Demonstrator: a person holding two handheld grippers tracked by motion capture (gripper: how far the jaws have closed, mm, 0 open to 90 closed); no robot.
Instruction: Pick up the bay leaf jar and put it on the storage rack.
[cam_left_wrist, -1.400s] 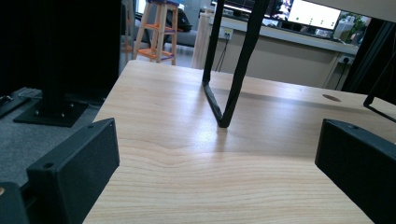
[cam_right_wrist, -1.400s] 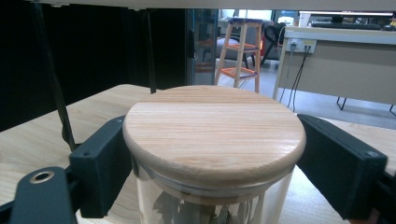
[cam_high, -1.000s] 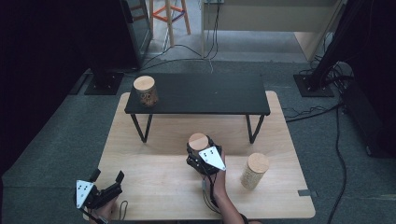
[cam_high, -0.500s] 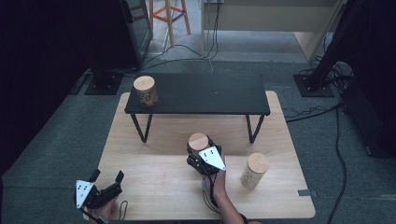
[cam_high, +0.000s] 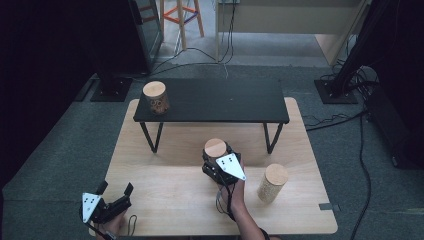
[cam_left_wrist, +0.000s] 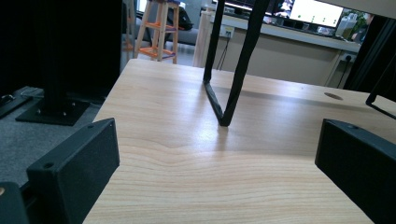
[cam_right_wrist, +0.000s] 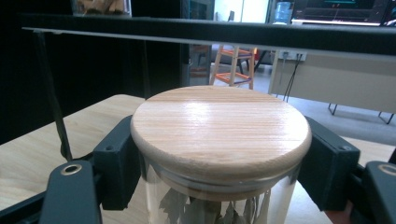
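Left gripper (cam_high: 116, 195): black body, blocky matte jaws with a small round hole at each corner, white three-cornered plate with dark dots on top, thin dark cable trailing. Right gripper (cam_high: 216, 155): same build, same dotted plate, black cable looping along bare forearm.

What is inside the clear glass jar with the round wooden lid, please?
Through the clear glass jar, below its round wooden lid, dried leaves show. The right gripper's jaws clamp it; the lower contents are out of frame.
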